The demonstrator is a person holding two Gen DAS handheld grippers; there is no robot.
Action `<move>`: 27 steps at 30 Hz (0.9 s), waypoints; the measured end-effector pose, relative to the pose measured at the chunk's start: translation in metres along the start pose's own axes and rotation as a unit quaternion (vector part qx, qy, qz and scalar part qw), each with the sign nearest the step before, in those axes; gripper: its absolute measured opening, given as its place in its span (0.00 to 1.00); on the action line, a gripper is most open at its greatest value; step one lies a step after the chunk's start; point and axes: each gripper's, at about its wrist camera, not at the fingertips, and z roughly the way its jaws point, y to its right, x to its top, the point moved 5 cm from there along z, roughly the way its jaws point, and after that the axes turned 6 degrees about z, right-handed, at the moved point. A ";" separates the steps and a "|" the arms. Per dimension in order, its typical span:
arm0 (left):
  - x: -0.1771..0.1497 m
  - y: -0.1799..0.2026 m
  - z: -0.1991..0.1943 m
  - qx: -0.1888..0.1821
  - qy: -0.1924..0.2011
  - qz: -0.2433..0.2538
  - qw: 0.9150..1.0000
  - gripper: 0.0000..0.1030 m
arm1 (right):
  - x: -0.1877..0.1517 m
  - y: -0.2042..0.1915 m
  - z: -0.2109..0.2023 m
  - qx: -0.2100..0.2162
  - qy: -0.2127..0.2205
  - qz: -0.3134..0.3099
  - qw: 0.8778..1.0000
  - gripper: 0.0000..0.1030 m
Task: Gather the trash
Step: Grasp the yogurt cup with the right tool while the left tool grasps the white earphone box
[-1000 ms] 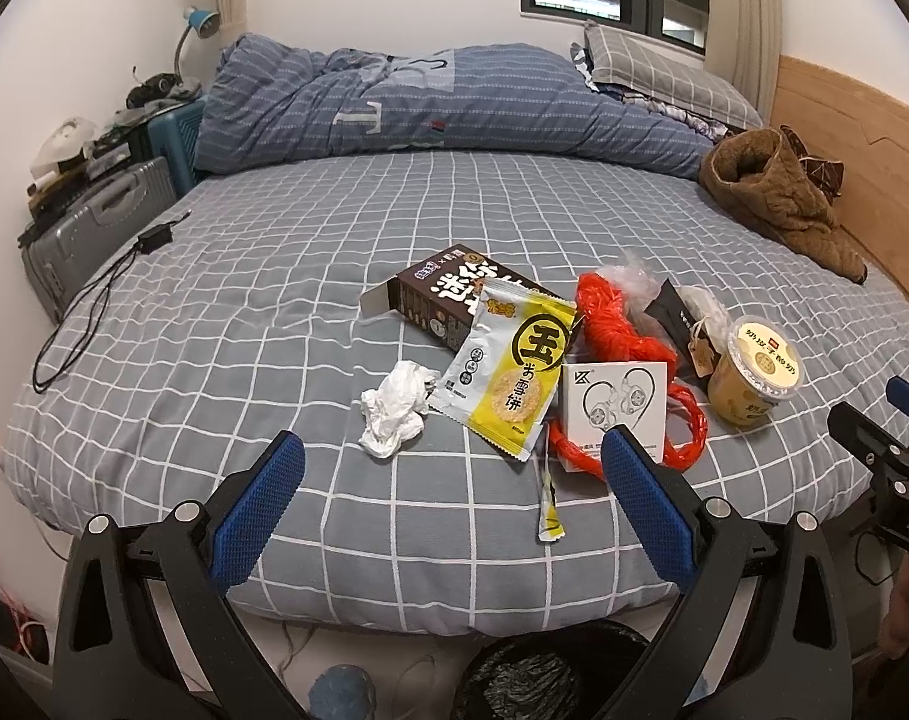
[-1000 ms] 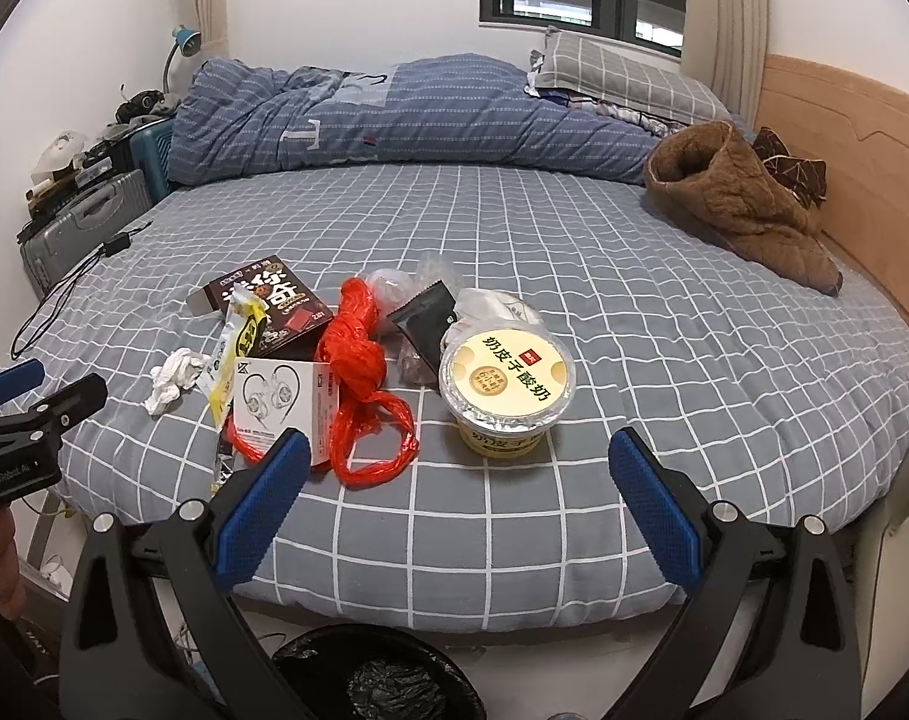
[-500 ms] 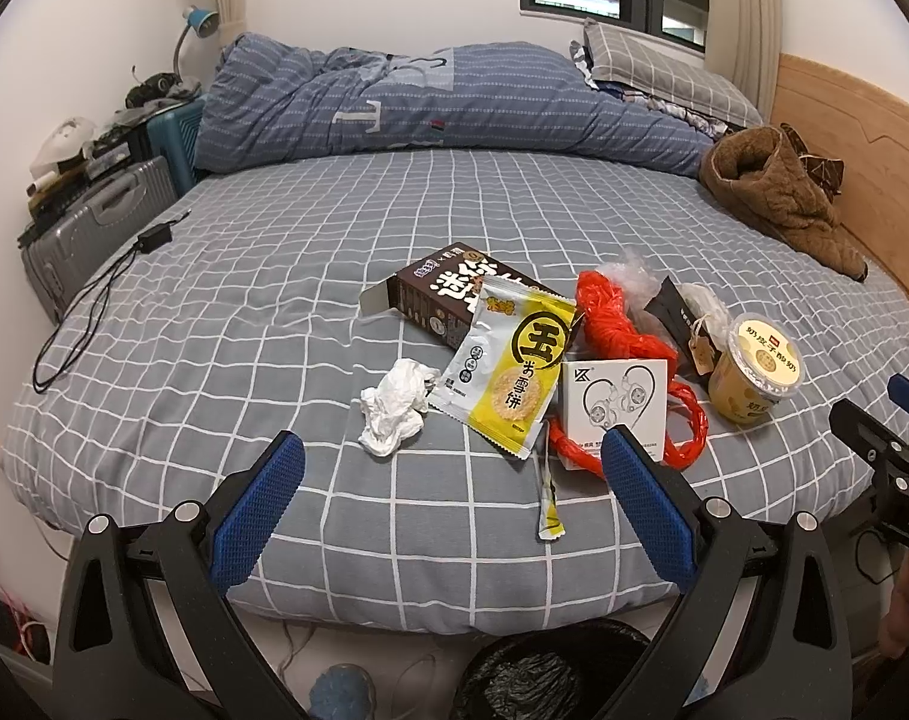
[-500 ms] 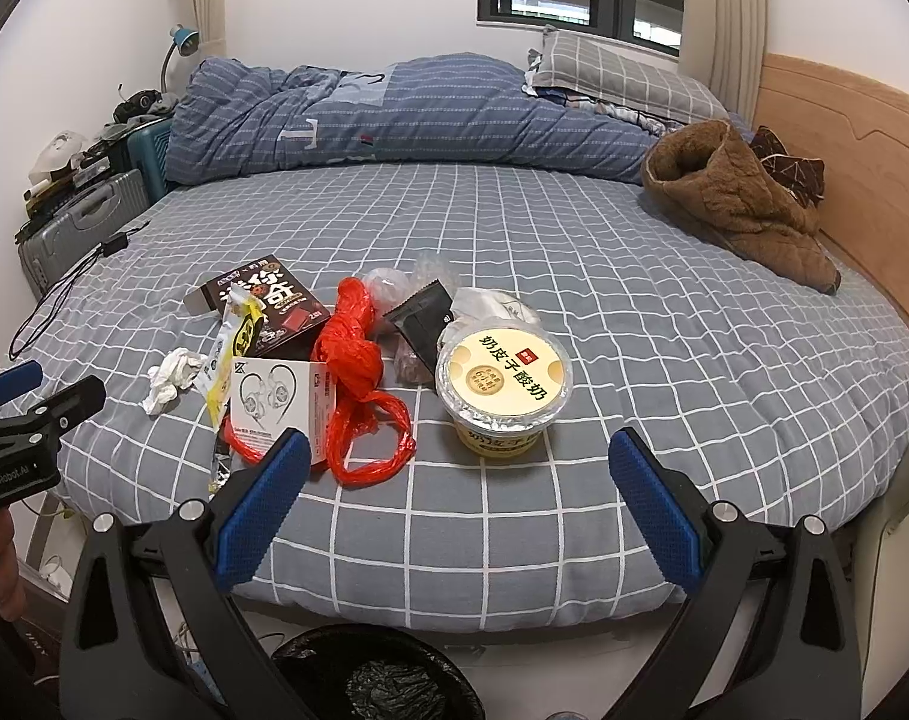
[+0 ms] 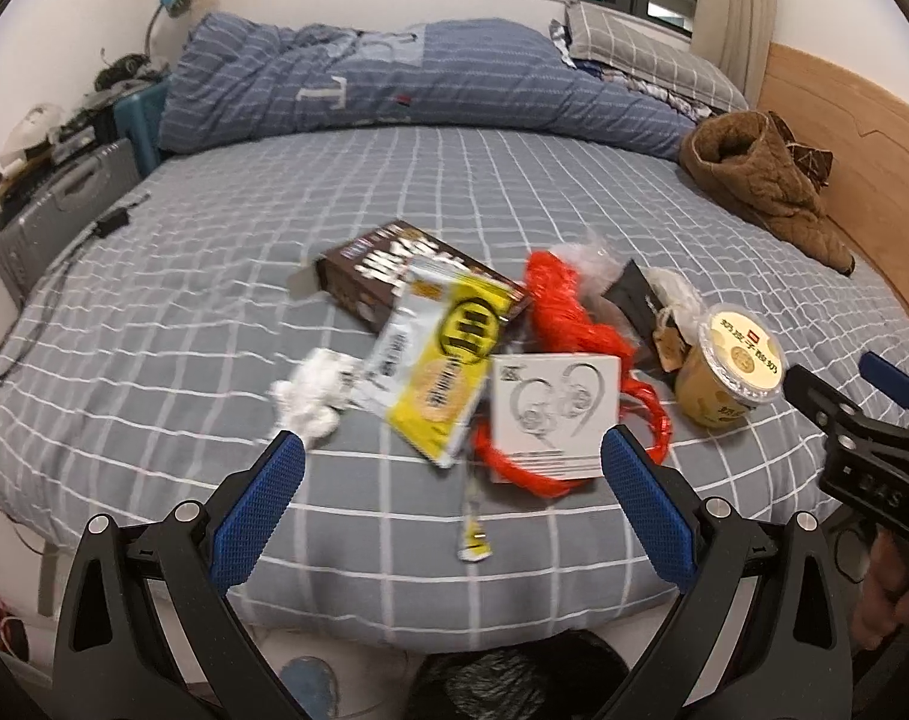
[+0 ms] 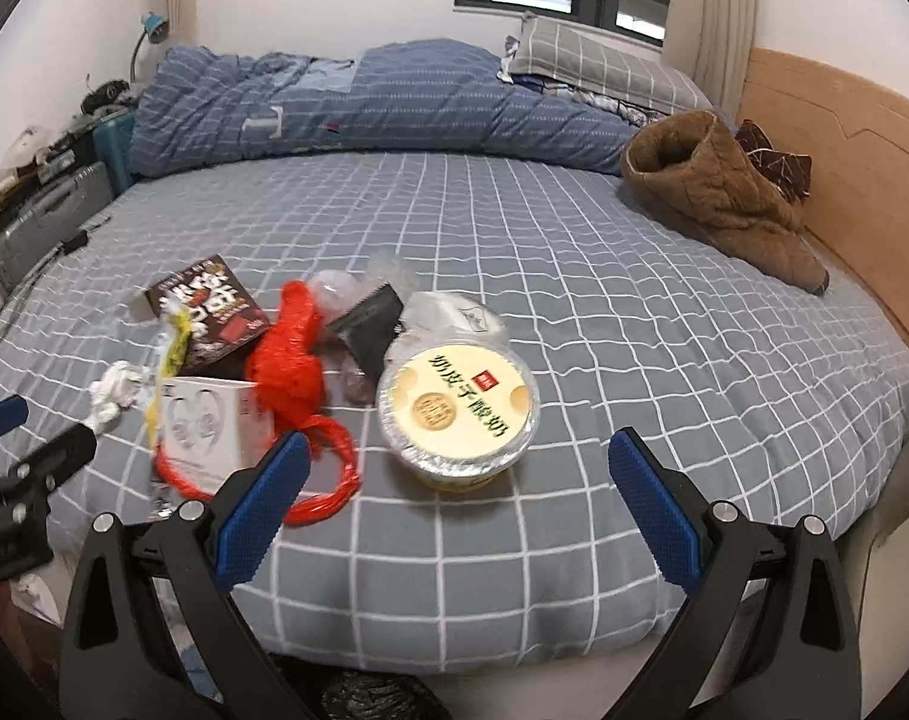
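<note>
- Trash lies in a loose heap on the grey checked bed (image 5: 574, 228), near its front edge; we hold both grippers just short of that edge, above a black-lined bin (image 5: 514, 684).
- Our left gripper (image 5: 451, 504) is spread wide and holds nothing; a thin sachet (image 5: 472, 531) lies between its fingers, with the crumpled tissue (image 5: 310, 402) just past the left fingertip.
- Our right gripper (image 6: 454, 498) is also spread wide and empty, and the yogurt cup (image 6: 457, 414) sits upright just ahead of it.
- Next out, a white earphone box (image 5: 553, 414) rests on a red plastic bag (image 5: 568, 324), and a yellow snack packet (image 5: 442, 372) leans against the box's left side.
- Behind the packet lies a brown carton (image 5: 382, 276); behind the cup we see a black wrapper (image 6: 370, 315) and clear plastic (image 6: 454, 312), touching.
- Farther back to the right, a brown jacket (image 6: 718, 198) lies by the wooden headboard (image 6: 862, 180).
- Farthest, a blue duvet (image 5: 424, 84) is bunched along the wall, a pillow (image 5: 640, 54) beside it.
</note>
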 end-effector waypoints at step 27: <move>0.013 0.048 0.086 -0.003 -0.050 0.014 0.999 0.85 | 0.013 0.008 0.088 0.041 -0.083 0.018 0.996 0.93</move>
